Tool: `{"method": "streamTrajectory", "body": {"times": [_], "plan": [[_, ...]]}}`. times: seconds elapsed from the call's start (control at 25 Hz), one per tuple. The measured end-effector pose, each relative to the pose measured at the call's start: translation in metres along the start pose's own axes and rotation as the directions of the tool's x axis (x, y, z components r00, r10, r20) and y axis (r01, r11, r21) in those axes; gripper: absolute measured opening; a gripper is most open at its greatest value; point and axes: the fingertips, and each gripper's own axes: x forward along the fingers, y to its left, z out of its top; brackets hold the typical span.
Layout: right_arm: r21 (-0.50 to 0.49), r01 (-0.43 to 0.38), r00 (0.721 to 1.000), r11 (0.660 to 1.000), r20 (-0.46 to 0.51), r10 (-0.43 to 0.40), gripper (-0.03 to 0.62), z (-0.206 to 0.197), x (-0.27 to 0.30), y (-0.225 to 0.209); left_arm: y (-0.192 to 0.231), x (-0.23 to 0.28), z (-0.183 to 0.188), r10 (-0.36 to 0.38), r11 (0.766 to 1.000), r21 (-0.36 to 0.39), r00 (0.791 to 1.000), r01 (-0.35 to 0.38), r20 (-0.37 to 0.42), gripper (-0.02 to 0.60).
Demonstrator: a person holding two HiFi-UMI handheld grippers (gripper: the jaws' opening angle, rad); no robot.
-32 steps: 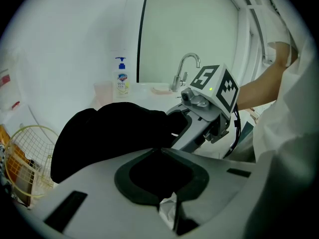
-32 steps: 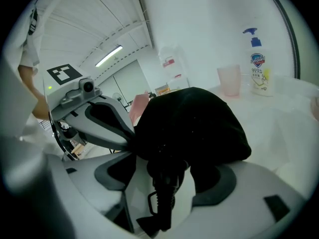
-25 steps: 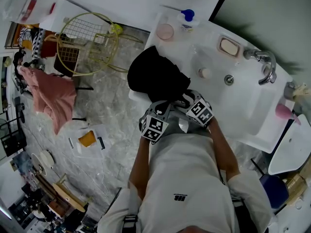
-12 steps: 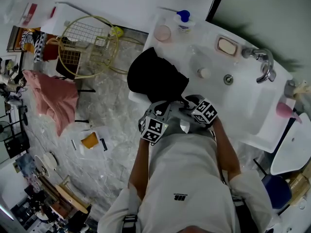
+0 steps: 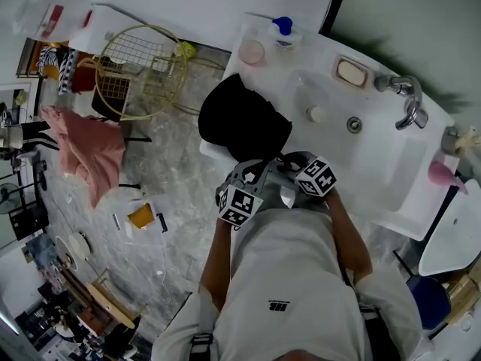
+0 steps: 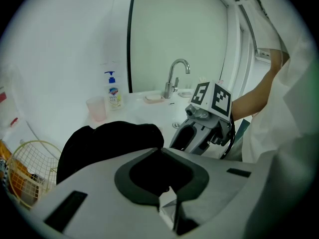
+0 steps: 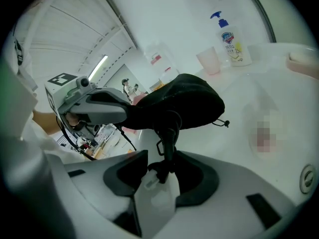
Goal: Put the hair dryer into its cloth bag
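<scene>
Head view gives us, at the far left, a pink cloth [image 5: 86,153] lying on the marbled floor [image 5: 173,179], with a gold wire basket [image 5: 128,51] just above it in the picture. Next to the right we find the cloth bag [image 5: 240,119], black and bulging, resting at the left end of the white counter [image 5: 391,179], right at its edge. We cannot see the hair dryer itself.

The left gripper [image 6: 160,151] comes at the bag from the near side. Its jaws are pressed together and pinch the fabric of the bag's near edge. Seen from the other gripper's camera, its tip is buried in the black cloth.

Just to its right, the right gripper [image 7: 162,172] sits close beside it, both in front of our torso. Its jaws have just been closing, and they now nip a thin black cord [image 7: 168,133] that hangs down from the bag straight into them. Both grippers point slantwise down toward the bag.

Further right along the counter we see a pink cup [image 5: 255,50] and a soap bottle [image 5: 283,27] with a blue pump at the back. After them come a soap dish [image 5: 351,71], the basin's drain [image 5: 354,124] and a chrome faucet [image 5: 406,100].
</scene>
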Motion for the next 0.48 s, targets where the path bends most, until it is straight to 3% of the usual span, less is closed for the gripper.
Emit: {"method": "streamTrajectory", "body": {"times": [0.48], "plan": [[-0.003, -0.028, 0.993, 1.000, 0.115, 0.028, 0.184, 0.037, 0.011, 0.003, -0.018, -0.002, 0.008, -0.025, 1.000, -0.010, 1.000, 0.025, 0.006, 0.035]]}}
